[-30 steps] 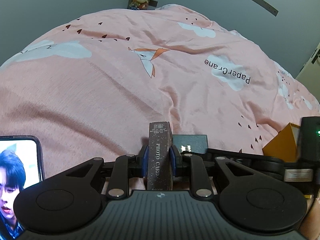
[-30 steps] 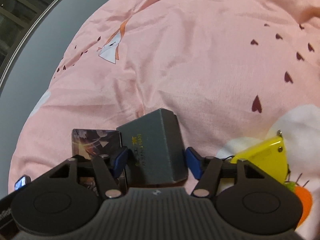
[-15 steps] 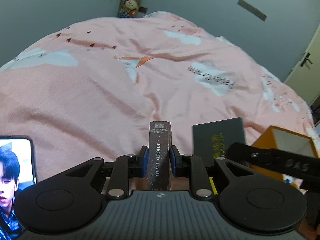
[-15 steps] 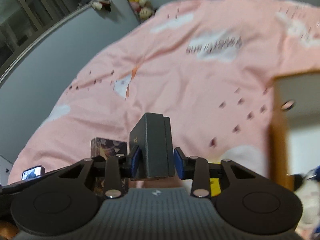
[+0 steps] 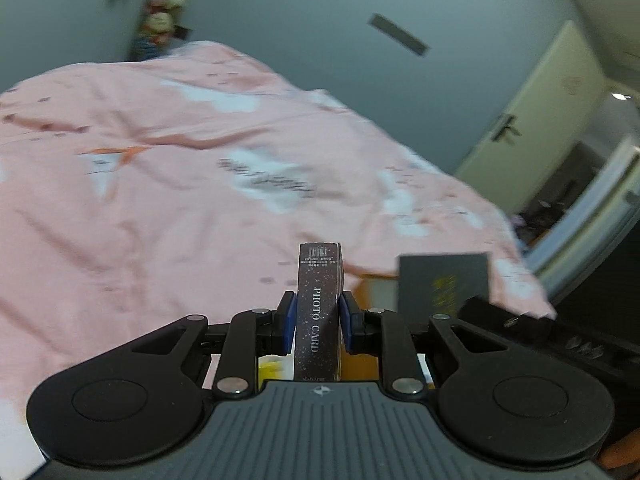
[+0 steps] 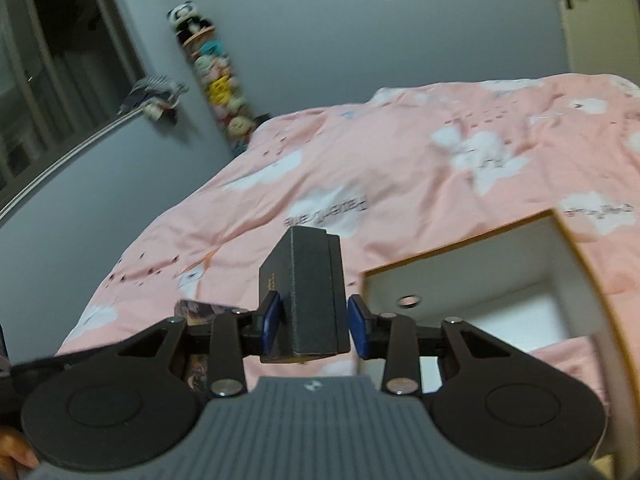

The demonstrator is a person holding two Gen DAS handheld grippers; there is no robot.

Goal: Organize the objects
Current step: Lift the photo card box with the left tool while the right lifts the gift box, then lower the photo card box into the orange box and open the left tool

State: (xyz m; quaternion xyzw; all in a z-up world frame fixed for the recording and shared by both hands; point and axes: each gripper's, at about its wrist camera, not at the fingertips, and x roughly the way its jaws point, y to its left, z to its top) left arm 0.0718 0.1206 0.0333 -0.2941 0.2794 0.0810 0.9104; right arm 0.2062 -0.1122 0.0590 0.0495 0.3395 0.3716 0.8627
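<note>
My left gripper (image 5: 318,312) is shut on a slim dark box (image 5: 320,280) printed "PHOTO CARD", held upright above the pink bed. My right gripper (image 6: 314,320) is shut on a dark grey box with gold lettering (image 6: 308,292), its blue pads pressing both sides. In the left wrist view this grey box (image 5: 444,284) hangs to the right of the card box. The card box (image 6: 196,308) peeks out left of the right gripper. An open carton with an orange rim and white inside (image 6: 480,280) lies on the bed just right of the grey box.
A pink duvet (image 5: 160,200) with white clouds covers the bed. A column of plush toys (image 6: 218,84) hangs on the grey wall beyond it. A door (image 5: 528,120) stands at the right, a dark window (image 6: 60,60) at the left. A hand (image 6: 12,452) shows at the lower left.
The right gripper shut on the grey box and lifted it off the bed. The left gripper rose with the card box. Both views tilted up; the phone left the picture.
</note>
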